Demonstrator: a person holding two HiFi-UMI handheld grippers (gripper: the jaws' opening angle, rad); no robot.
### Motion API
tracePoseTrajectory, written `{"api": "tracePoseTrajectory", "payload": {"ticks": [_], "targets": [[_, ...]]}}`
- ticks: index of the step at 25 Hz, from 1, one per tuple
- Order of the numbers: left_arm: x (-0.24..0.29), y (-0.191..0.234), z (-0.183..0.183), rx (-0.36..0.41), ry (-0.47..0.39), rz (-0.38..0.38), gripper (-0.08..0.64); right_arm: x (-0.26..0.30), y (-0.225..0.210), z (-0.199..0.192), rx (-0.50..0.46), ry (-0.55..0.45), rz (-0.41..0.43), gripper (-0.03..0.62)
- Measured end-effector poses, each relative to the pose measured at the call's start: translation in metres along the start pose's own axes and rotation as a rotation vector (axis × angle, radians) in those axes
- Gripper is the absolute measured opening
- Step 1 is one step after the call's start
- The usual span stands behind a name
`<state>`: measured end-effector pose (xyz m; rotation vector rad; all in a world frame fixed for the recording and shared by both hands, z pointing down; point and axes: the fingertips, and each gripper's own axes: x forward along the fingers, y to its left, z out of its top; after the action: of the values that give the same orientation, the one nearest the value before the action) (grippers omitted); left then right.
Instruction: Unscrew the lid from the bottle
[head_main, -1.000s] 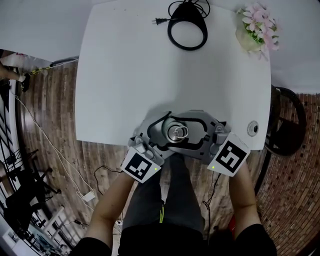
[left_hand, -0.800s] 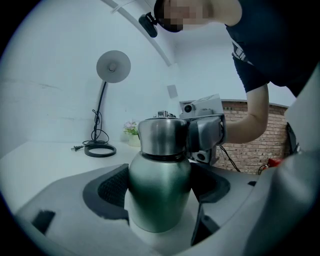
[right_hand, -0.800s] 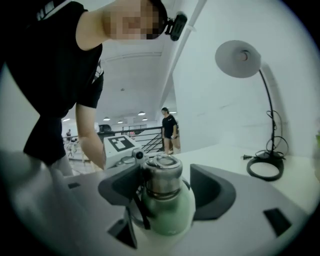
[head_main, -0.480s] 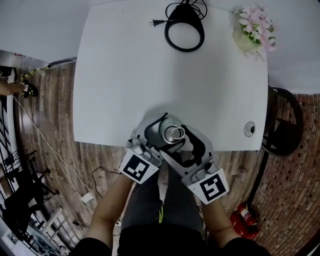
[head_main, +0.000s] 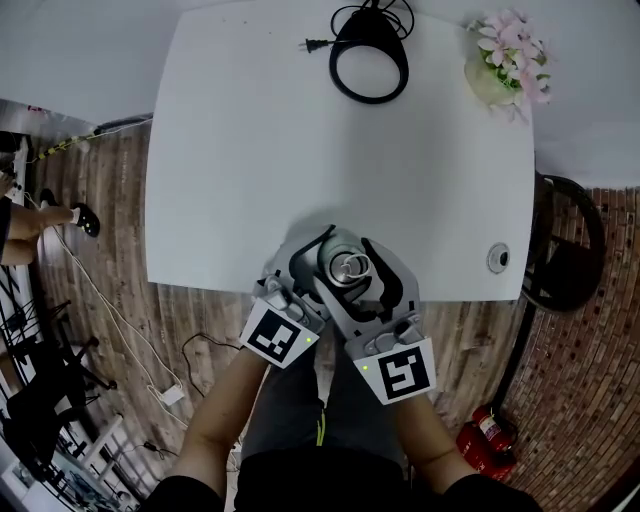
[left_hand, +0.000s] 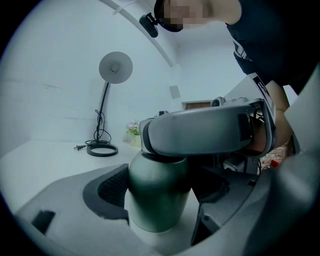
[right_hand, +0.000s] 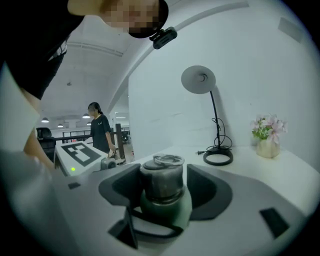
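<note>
At table edge | bottle clamped by left gripper | lid pinched by right gripper | twist best kept level, bottle unturned.

Head view: bottle body is mostly covered by left gripper & right gripper; only lid top is seen. Left gripper view: lid is hidden behind right gripper's jaw; bottle base is covered by left gripper's body. Right of bottle, small round obj. at table edge can't be identified.
</note>
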<state>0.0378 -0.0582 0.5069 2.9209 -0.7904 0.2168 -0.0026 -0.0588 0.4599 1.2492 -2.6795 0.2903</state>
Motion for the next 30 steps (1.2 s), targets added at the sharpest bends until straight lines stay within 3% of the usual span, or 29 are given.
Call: {"api": "tracePoseTrajectory", "payload": {"ticks": [4,7,13,17,19,22,30], "targets": [[0.000,0.000,-0.001,-0.004,-0.002,0.000,0.367,-0.001,0.005,-0.004,-0.042,0.036,0.079,0.268],[0.000,0.000,0.000,0.000,-0.006,-0.001,0.367,-0.001,0.009,-0.004,-0.119,0.062,0.200,0.268],[0.000,0.000,0.000,0.003,-0.007,-0.005,0.367,-0.001,0.020,-0.001,-0.231,0.095,0.562,0.270],[-0.001,0.000,0.001,0.011,-0.008,-0.009,0.367,-0.003,0.028,-0.002,-0.319,0.188,0.832,0.268],[0.000,0.001,0.000,0.008,-0.002,-0.008,0.367,-0.004,0.029,-0.005,-0.332,0.261,0.926,0.268],[0.000,-0.001,-0.001,-0.001,-0.004,-0.008,0.367,-0.007,0.029,-0.008,-0.336,0.293,0.957,0.268],[-0.001,0.000,0.000,0.005,-0.004,-0.013,0.367,-0.004,0.027,-0.004,-0.300,0.245,0.908,0.278]]}}
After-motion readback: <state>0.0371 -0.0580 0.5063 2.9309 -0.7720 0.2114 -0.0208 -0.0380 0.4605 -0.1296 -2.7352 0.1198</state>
